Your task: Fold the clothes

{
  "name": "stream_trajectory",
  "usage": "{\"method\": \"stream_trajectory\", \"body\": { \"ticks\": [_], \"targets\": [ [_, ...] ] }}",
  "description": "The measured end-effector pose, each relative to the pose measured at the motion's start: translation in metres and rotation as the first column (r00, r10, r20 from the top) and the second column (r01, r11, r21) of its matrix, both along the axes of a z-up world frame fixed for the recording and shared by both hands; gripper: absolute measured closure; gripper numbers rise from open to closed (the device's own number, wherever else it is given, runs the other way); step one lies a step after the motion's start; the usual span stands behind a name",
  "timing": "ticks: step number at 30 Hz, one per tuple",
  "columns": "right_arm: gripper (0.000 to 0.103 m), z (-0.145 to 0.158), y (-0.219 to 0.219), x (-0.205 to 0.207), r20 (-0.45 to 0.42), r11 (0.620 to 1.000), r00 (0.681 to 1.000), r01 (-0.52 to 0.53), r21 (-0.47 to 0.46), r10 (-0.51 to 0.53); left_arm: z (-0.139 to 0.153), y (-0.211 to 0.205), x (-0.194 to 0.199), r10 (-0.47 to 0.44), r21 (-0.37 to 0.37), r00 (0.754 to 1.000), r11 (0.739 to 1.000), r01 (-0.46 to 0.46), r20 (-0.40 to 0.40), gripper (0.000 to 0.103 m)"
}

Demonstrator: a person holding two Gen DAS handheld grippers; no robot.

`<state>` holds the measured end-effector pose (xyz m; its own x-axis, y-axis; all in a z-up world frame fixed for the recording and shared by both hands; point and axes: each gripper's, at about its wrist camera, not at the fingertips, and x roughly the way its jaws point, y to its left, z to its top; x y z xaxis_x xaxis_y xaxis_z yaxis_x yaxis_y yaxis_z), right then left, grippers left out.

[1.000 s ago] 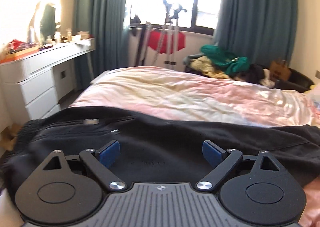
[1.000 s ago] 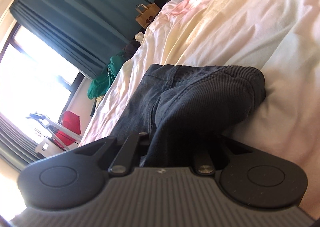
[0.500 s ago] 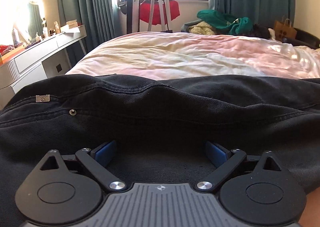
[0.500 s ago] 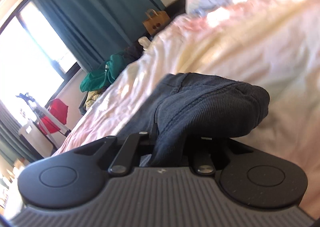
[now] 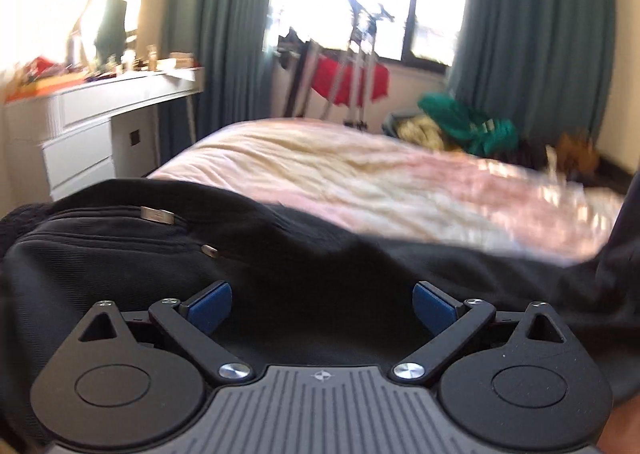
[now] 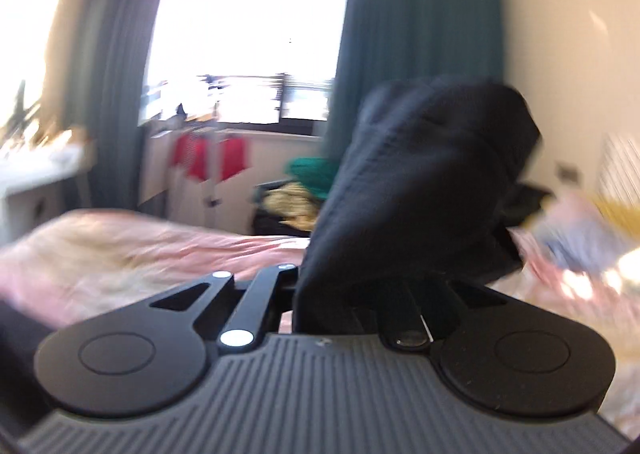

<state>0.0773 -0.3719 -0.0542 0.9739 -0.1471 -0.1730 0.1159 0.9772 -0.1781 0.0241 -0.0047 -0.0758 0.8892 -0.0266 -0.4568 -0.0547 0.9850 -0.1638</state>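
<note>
Left gripper: jaws spread wide, both blue pads visible, nothing between them; it hovers low over the black garment.

Right gripper: jaws drawn close and clamped on a bunched fold of the same dark garment, which stands up in front of the lens; fingertips hidden by cloth.

Count: two grippers, one garment, one bed.

Left view only: garment spread across the near edge of the bed, with a metal tab and a rivet on it. Right view, heavily blurred, shows the lifted end only.

Surface: rumpled pink and cream bedding. Room: teal curtains flank a bright window; white dresser on the left, cluttered on top; red cloth on a rack; green clothing pile.
</note>
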Motion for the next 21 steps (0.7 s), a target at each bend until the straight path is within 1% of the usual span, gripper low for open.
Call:
{"method": "stream_trajectory", "body": {
  "ticks": [2, 3, 4, 5, 7, 8, 10, 11, 13, 16, 19, 21],
  "targets": [
    [0.088, -0.016, 0.046, -0.004, -0.061, 0.989, 0.993, -0.106, -0.099, 0.101, 0.015, 0.026, -0.012, 0.062, -0.095, 0.998, 0.994, -0.06, 0.027, 0.005],
    [0.088, -0.027, 0.066, -0.006, -0.105, 0.979, 0.984, -0.155, -0.13, 0.142, 0.021, 0.039, -0.018, 0.087, -0.139, 0.996, 0.987, -0.081, 0.032, 0.005],
    [0.088, -0.041, 0.084, -0.007, -0.158, 0.969, 0.972, -0.2, -0.147, 0.176, 0.025, 0.047, -0.021, 0.099, -0.16, 0.995, 0.983, -0.092, 0.034, 0.005],
    [0.088, -0.056, 0.099, -0.009, -0.215, 0.956, 0.954, -0.244, -0.162, 0.207, 0.026, 0.052, -0.023, 0.106, -0.17, 0.994, 0.98, -0.099, 0.033, 0.005],
    [0.088, -0.086, 0.12, -0.013, -0.337, 0.926, 0.906, -0.33, -0.182, 0.257, 0.03, 0.062, -0.026, 0.119, -0.191, 0.992, 0.975, -0.111, 0.032, 0.005],
    [0.088, -0.098, 0.128, -0.015, -0.379, 0.913, 0.886, -0.359, -0.196, 0.267, 0.031, 0.068, -0.028, 0.126, -0.202, 0.992, 0.972, -0.117, 0.031, 0.005],
    [0.087, -0.112, 0.134, -0.022, -0.406, 0.895, 0.879, -0.37, -0.248, 0.251, 0.035, 0.078, -0.031, 0.139, -0.223, 0.99, 0.966, -0.129, 0.029, 0.005],
    [0.087, -0.115, 0.134, -0.025, -0.413, 0.892, 0.876, -0.373, -0.255, 0.249, 0.036, 0.083, -0.033, 0.146, -0.233, 0.989, 0.963, -0.135, 0.028, 0.005],
    [0.087, -0.107, 0.123, -0.026, -0.398, 0.907, 0.879, -0.366, -0.209, 0.263, 0.039, 0.089, -0.034, 0.146, -0.244, 0.989, 0.96, -0.136, 0.026, 0.005],
    [0.087, -0.1, 0.119, -0.026, -0.37, 0.92, 0.886, -0.358, -0.158, 0.281, 0.036, 0.078, -0.034, 0.119, -0.215, 0.992, 0.97, -0.11, 0.029, 0.005],
    [0.086, -0.104, 0.127, -0.033, -0.362, 0.911, 0.885, -0.373, -0.178, 0.292, 0.034, 0.066, -0.033, 0.093, -0.184, 0.995, 0.979, -0.085, 0.032, 0.005],
    [0.086, -0.108, 0.131, -0.038, -0.358, 0.894, 0.885, -0.39, -0.222, 0.298, 0.032, 0.06, -0.033, 0.076, -0.166, 0.996, 0.984, -0.068, 0.039, 0.005]
  ]
}}
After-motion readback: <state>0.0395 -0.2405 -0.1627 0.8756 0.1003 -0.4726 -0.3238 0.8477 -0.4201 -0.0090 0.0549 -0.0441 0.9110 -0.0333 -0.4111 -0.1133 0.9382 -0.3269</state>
